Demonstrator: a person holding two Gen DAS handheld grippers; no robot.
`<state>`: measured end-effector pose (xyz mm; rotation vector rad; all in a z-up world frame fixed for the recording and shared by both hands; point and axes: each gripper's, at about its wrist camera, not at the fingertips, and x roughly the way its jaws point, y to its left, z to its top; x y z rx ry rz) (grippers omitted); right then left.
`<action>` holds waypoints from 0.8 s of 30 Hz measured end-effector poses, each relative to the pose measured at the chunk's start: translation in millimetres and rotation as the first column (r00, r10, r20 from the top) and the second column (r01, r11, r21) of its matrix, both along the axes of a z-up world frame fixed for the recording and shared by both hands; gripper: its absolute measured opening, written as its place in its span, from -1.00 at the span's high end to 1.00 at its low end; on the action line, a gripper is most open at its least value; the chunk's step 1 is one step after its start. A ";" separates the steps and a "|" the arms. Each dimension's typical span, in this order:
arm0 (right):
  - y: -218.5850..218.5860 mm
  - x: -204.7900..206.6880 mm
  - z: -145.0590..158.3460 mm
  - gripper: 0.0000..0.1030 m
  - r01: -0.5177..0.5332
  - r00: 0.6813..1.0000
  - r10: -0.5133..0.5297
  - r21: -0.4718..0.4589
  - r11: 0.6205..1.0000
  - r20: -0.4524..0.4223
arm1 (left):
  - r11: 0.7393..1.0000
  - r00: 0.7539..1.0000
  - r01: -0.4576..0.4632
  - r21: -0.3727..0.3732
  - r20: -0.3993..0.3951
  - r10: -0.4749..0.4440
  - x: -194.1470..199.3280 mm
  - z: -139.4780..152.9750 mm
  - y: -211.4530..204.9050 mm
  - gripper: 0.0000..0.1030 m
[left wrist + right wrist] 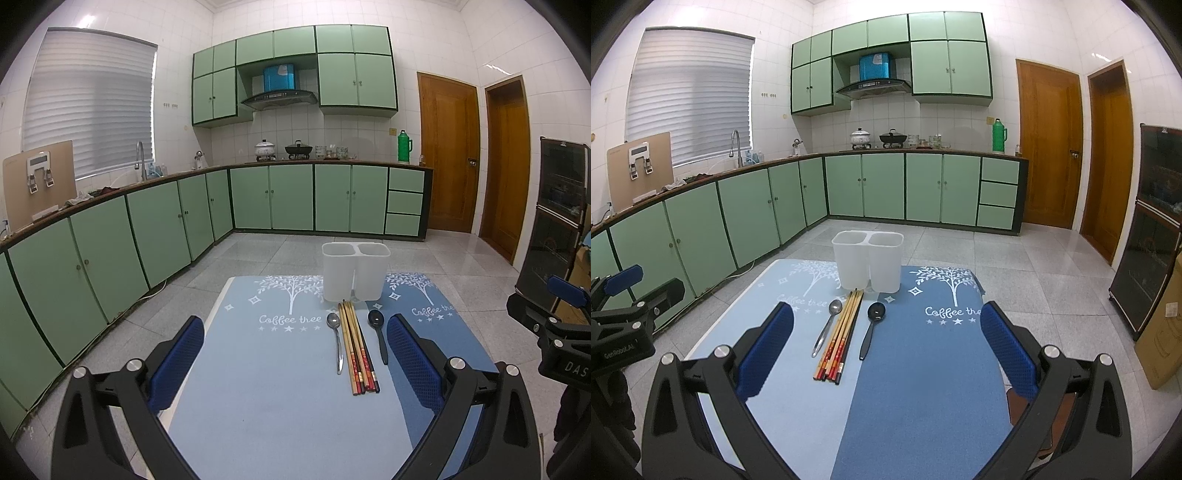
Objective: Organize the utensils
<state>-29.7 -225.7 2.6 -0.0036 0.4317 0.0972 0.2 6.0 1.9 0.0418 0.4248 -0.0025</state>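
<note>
On the tabletop (280,406) in your left wrist view, nothing is being sorted yet: the metal spoon (336,339), the bundle of chopsticks (356,350) and the black spoon (379,332) are all lying flat on the blue mat, side by side with their handles pointing back toward you, just in front of the white two-compartment holder (355,271), which is standing upright at the far edge and, as far as its rims are showing, holding nothing. Your left tool (295,354) is hovering above the near end of the mat with its blue pads spread wide and nothing between them; the utensils are sitting ahead of it, nearer its right pad. In your right wrist view, the same row is showing left of centre: the metal spoon (827,325), the chopsticks (840,338) and the black spoon (871,326) are resting near the foot of the holder (868,260), none of them inside it. Your right tool (886,354) is also gaping wide and carrying nothing, poised over the darker half of the mat. Judging by this, you are standing at the very start: every utensil is waiting to be picked up and dropped into a compartment, so the whole job is lying ahead.
</note>
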 end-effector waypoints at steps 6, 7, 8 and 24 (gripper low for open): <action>-0.2 0.6 1.5 -0.90 0.000 1.000 0.000 0.001 1.000 -0.003 | 1.000 1.000 0.000 0.000 -0.001 0.000 0.9 -1.6 0.5 -0.88; -0.3 0.6 1.3 -0.90 0.000 1.000 0.000 0.001 1.000 -0.003 | 1.000 1.000 -0.001 0.000 -0.001 0.001 0.8 -1.7 0.4 -0.88; -0.2 0.9 1.2 -0.90 0.000 1.000 0.000 0.001 1.000 -0.004 | 1.000 1.000 0.000 -0.001 -0.001 0.000 0.9 -1.6 0.2 -0.88; -1.9 10.7 -1.5 -0.90 0.008 1.000 -0.008 0.005 1.000 -0.018 | 1.000 1.000 -0.004 -0.003 -0.015 0.004 8.8 -13.5 2.6 -0.88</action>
